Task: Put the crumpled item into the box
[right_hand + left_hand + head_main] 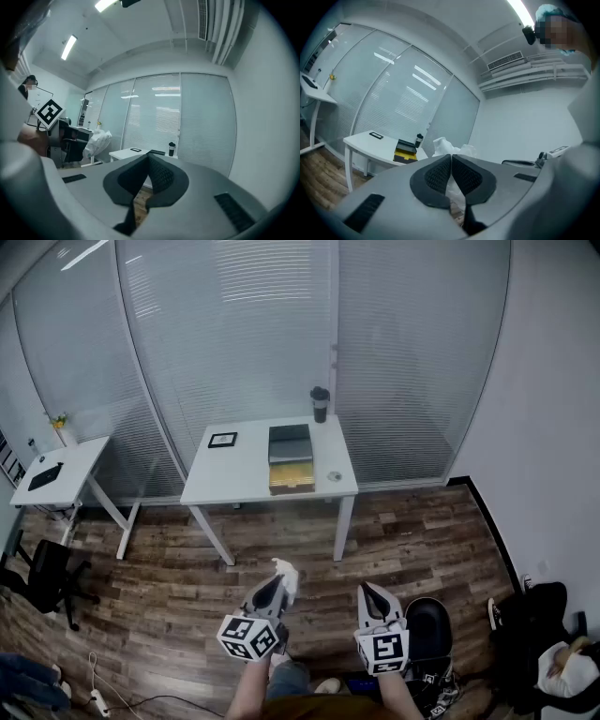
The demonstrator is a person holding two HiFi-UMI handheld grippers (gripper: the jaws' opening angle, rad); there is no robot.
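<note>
Left tongs (275, 583) pinching crumpled item (287, 572), right tongs (367, 590) closed

Matt grey plastic shells and black, finely ribbed pads (438, 176) clothe the left gripper (451, 157) and right gripper (146, 157). The white crumpled item (443, 146) is thin and creased — film or paper, hard to tell. Beyond lie a smooth white table (244, 482), a grained wood-plank floor (412, 540) and a glossy glass partition (234, 324).
</note>
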